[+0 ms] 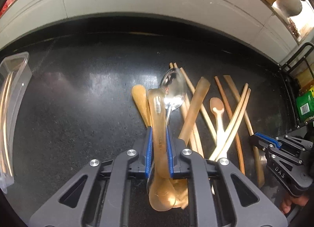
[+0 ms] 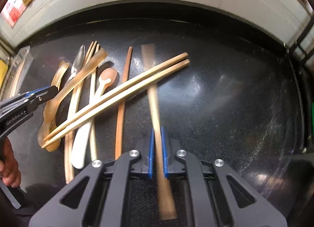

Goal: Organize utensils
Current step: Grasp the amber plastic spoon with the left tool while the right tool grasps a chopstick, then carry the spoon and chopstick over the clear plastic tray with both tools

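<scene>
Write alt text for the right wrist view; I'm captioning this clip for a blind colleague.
The right gripper is shut on a flat brown wooden stick over a black countertop. To its left, chopsticks, spoons and other wooden utensils lie criss-crossed, where the left gripper grips an amber spoon.

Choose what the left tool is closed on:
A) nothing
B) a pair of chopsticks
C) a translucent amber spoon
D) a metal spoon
C: in the left wrist view, the blue pads of the left tool press both sides of the amber spoon; the metal spoon lies beside it.
</scene>
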Tool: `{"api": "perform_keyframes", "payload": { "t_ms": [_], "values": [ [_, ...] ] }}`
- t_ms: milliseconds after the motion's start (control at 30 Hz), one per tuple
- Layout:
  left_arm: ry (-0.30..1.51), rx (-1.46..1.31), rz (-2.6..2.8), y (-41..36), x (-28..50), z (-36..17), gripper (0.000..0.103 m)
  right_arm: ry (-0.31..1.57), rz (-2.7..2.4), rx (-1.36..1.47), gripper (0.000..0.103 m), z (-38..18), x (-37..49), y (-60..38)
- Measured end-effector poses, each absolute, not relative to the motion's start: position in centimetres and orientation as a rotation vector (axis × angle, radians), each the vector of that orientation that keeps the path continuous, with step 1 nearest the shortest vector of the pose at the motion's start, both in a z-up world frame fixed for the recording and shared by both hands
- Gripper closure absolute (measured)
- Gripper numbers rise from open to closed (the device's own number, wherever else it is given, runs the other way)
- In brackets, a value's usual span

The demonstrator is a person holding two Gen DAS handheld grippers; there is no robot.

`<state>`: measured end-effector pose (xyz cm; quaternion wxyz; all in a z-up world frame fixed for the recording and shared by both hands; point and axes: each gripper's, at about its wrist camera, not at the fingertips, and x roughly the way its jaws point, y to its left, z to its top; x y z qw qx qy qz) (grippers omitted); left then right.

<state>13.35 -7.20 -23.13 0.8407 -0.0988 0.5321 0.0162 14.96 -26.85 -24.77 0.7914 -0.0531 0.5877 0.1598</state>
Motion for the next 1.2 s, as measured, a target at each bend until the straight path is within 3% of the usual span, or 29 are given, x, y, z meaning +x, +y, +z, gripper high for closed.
{"api": "perform_keyframes", "payload": {
  "t_ms": [500,733,933,1200],
  "values": [
    [1.014,-0.198,0.050,-5.1,10.9,-16.4,0.090,1.077,0.364,-0.151,0.096,-17.7,12.2,-26.8],
    [0.940,-0.206,0.059,-4.8,7.9,-13.1,0.090,1.200,0.267,-0.078,0.096,-22.5,12.8,-27.4],
    [0.867,-0.202,0.033,-4.3,4.6,-10.4,0.090,1.066,0.171,-0.127,0.096,-16.8,10.2,-30.9],
    [0.869,-0.191,0.031,-3.2,1.7,-8.6,0.090,1.014,0.266,0.023,0.096,-9.9,6.0,-29.2]
  ]
}}
